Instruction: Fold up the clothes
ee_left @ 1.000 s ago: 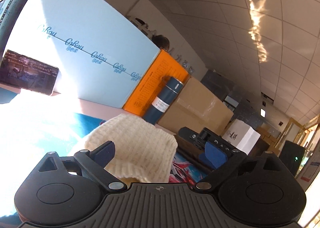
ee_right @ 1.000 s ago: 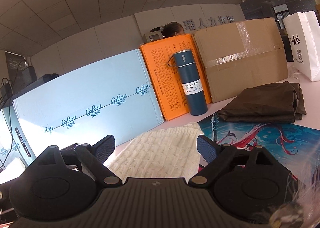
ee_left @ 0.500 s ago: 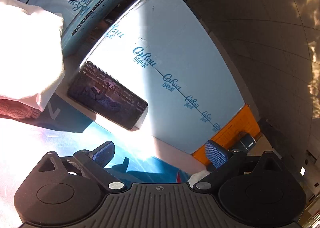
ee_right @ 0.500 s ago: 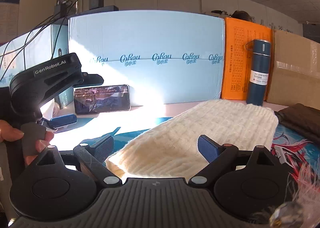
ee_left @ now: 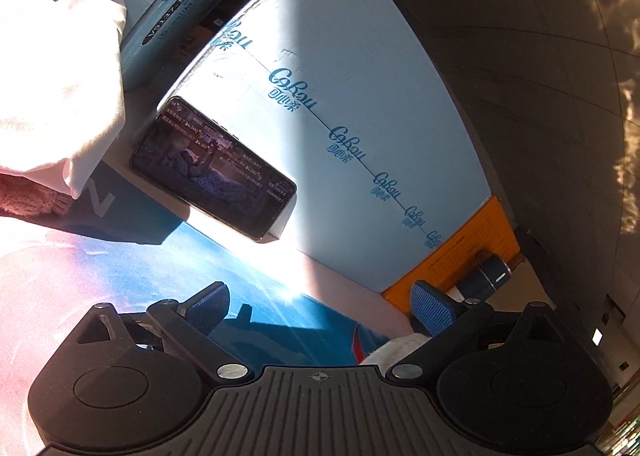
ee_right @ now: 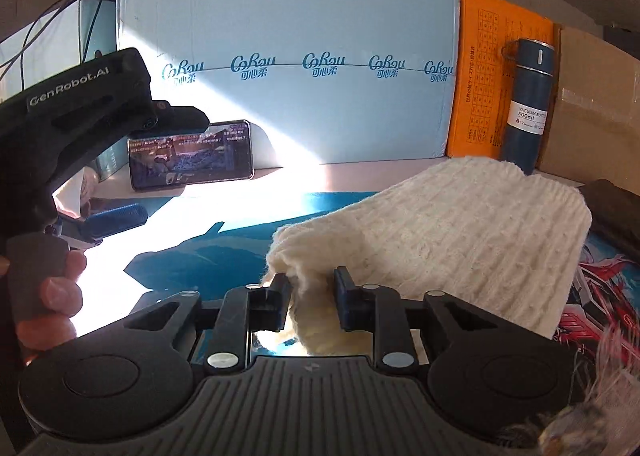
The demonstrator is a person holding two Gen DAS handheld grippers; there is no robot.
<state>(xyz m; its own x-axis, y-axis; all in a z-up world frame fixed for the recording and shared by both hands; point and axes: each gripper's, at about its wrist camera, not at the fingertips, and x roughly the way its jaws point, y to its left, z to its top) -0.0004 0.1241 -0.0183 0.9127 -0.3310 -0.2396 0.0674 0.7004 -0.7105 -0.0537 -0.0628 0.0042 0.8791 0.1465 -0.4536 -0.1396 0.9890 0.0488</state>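
From your left wrist camera, your left gripper stands wide open with nothing between its blue pads, over the blue mat. Only a scrap of the cream sweater shows, low and just beside the right-hand pad, so the garment lies off to that side, not ahead of you. One phone leans against the pale blue box, and one white cloth sits on a pink knit at the left edge.

From your right wrist camera, your right gripper is clenched on the near corner of the sweater. The rest of the sweater lies on the mat and runs away up and to the right, towards the one bottle and the orange box. One dark garment lies beyond its far edge. Your left gripper hovers open, well apart to the left, so the right hand is the nearer one; I judge the left must come across to the sweater's edge.
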